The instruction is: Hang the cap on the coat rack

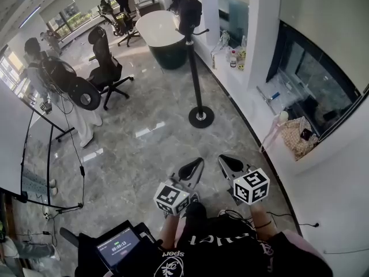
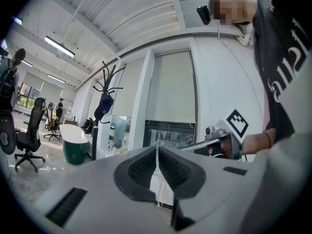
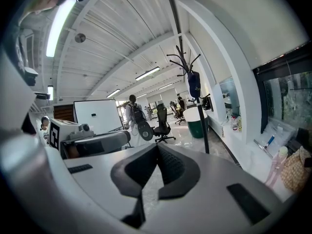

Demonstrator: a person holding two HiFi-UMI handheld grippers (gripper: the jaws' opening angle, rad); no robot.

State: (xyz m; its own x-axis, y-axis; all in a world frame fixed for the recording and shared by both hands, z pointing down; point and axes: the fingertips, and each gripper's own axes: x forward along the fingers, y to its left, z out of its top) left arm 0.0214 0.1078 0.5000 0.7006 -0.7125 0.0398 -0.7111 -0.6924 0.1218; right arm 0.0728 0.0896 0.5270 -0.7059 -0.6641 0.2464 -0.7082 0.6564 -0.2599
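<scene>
A dark cap (image 1: 189, 13) hangs near the top of the black coat rack (image 1: 196, 77), which stands on a round base across the marble floor. Both grippers are held low, close to the person's body and well short of the rack. My left gripper (image 1: 193, 167) is shut with nothing in it, and my right gripper (image 1: 229, 163) beside it is shut and empty too. In the left gripper view the cap (image 2: 104, 106) hangs at the far left, past the closed jaws of the left gripper (image 2: 156, 151). In the right gripper view the cap (image 3: 194, 84) is far beyond the right gripper (image 3: 157, 148).
A black office chair (image 1: 106, 68) and a person with a backpack (image 1: 49, 74) are at the left, by a whiteboard (image 1: 11, 137). A green-and-white tub (image 1: 164, 36) stands behind the rack. A white ledge (image 1: 253, 97) with bottles and a woven bag (image 1: 300, 136) runs along the right.
</scene>
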